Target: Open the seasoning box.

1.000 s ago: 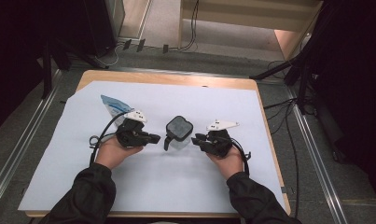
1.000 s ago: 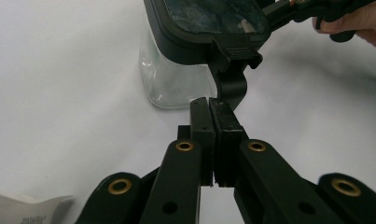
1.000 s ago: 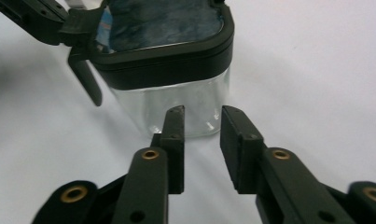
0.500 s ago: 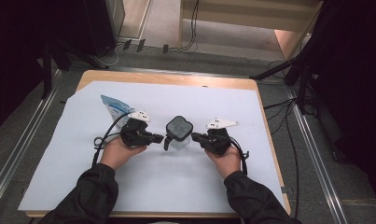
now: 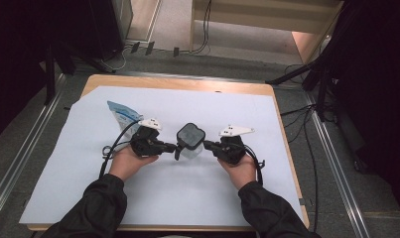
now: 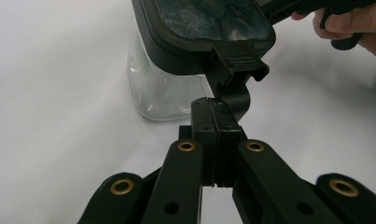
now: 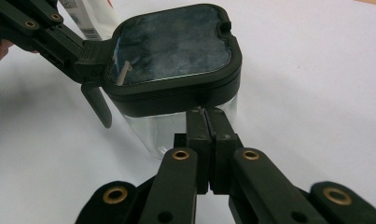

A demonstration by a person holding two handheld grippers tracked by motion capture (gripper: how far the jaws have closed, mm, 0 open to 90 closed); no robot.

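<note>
A clear square container (image 5: 189, 148) with a black lid (image 5: 190, 135) stands on the white sheet between my two grippers. A black latch flap (image 6: 235, 77) hangs open from the lid's edge on the left gripper's side. My left gripper (image 6: 217, 105) is shut with nothing between its jaws, and its tips touch the base of that flap (image 7: 98, 105). My right gripper (image 7: 205, 114) is also shut and empty, with its tips against the container wall just under the lid's rim (image 7: 176, 95). In the high view the left gripper (image 5: 173, 147) and right gripper (image 5: 208, 144) point at each other across the container.
A blue and white pouch (image 5: 120, 115) lies flat behind the left hand. The white sheet (image 5: 187, 198) covers most of the wooden table (image 5: 177, 84). Cables trail from both grippers toward the person.
My left gripper has edged right, closer to the container's latch. The right hand and the container have kept their places.
</note>
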